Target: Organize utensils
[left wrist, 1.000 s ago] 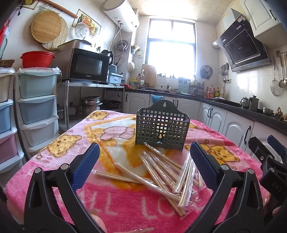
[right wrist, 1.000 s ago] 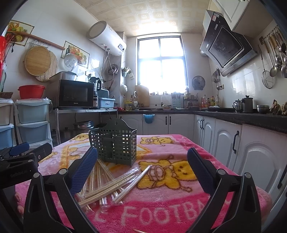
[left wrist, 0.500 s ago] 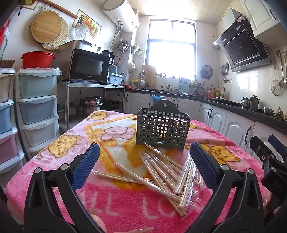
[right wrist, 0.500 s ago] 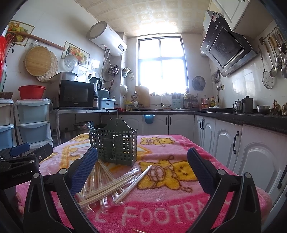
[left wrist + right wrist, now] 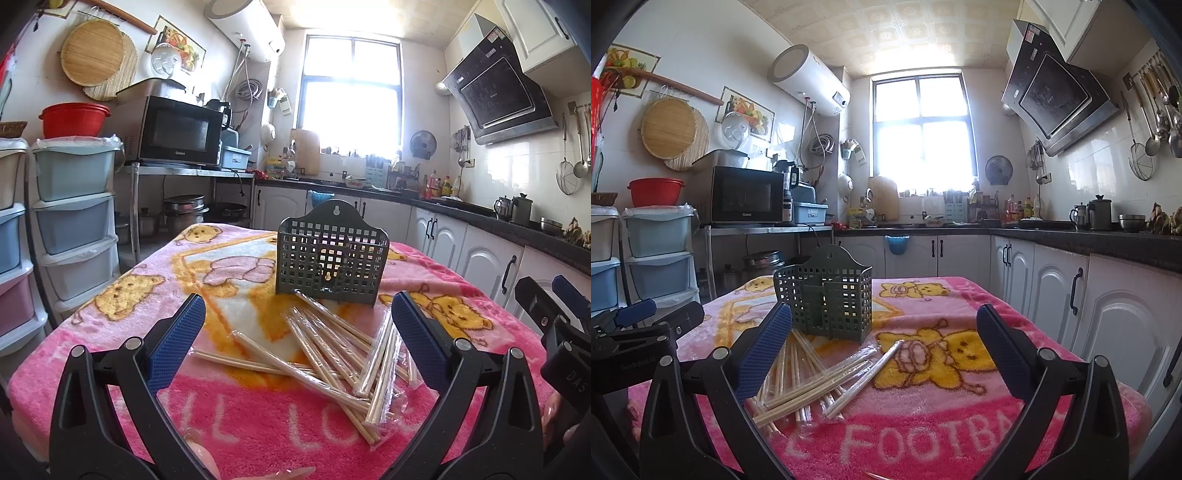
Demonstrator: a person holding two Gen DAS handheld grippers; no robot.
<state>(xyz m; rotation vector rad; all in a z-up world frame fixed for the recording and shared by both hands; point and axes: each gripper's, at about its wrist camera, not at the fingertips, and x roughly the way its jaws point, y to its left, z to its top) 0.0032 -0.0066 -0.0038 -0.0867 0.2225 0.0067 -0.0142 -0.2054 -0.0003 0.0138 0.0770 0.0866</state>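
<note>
Nothing moved since earlier frame. Your left gripper and right gripper both spread wide, empty. Wrapped chopsticks piled frame-centre, just below slotted holder on pink blanket.

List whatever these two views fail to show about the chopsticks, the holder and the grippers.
- Chopstick pile: exact count unclear; the sticks overlap, and in the right wrist view the near finger covers part of them.
- Holder: inside bottom hidden by its grid walls in both views.
- Right gripper in the left wrist view: cut off by the right edge.
- Left gripper in the right wrist view: cut off by the left edge.
</note>
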